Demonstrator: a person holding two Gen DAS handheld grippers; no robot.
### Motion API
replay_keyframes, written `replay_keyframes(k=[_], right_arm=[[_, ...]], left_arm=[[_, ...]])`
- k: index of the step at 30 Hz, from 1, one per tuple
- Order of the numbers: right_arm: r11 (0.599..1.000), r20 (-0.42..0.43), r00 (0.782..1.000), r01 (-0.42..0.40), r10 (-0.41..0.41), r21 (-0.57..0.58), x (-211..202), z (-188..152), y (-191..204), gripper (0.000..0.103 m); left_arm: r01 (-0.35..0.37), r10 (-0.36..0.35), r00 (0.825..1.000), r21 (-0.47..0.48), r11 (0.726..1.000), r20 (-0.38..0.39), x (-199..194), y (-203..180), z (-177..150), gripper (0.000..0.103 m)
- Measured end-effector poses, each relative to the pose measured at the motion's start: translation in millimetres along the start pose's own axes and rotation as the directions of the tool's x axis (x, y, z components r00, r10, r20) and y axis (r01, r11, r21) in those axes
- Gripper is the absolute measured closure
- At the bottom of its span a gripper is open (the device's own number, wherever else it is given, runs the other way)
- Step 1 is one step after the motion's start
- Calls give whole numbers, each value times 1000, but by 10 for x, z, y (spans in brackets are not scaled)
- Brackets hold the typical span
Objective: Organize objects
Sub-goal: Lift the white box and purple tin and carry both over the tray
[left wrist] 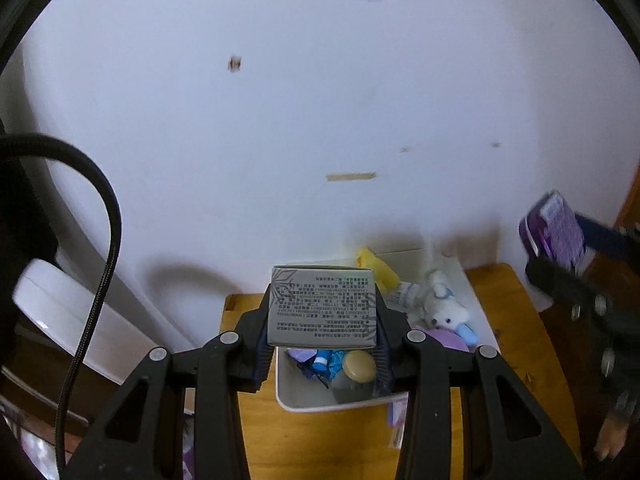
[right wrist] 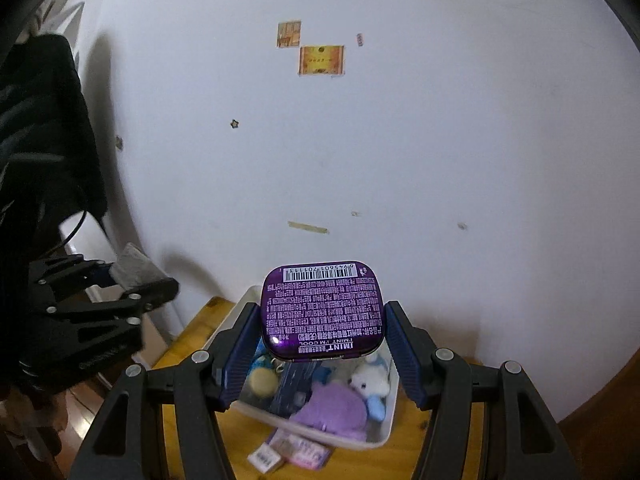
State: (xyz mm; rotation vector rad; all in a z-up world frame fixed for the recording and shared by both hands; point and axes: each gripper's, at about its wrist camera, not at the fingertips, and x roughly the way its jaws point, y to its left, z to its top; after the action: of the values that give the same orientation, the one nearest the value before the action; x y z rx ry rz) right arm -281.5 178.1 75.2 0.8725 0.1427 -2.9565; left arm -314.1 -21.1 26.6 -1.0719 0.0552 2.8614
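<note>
Holding two items above a white bin (right wrist: 384,436) on the wooden surface (right wrist: 192,332).
Left gripper (left wrist: 323,328) pinches grey box (left wrist: 322,308), print unreadable; right gripper (right wrist: 322,344) pinches purple "I'MINT I'M COOL" tin (right wrist: 322,308), both angled down.

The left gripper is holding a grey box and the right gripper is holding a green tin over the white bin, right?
Not quite. The tin in the right gripper is purple, not green, as the right wrist view shows. The left gripper does hold the grey box, above the white bin.
</note>
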Motion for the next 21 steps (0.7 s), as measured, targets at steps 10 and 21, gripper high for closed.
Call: replay_keyframes(k=[10, 21], right_arm=[[999, -198, 979, -37, 38, 8, 1239, -318, 227, 40], [991, -349, 928, -115, 133, 72, 2126, -805, 338, 40]], left_arm=[[-76, 57, 986, -119, 990, -155, 1163, 230, -41, 59], [-34, -20, 962, -191, 981, -272, 1938, 256, -174, 59]])
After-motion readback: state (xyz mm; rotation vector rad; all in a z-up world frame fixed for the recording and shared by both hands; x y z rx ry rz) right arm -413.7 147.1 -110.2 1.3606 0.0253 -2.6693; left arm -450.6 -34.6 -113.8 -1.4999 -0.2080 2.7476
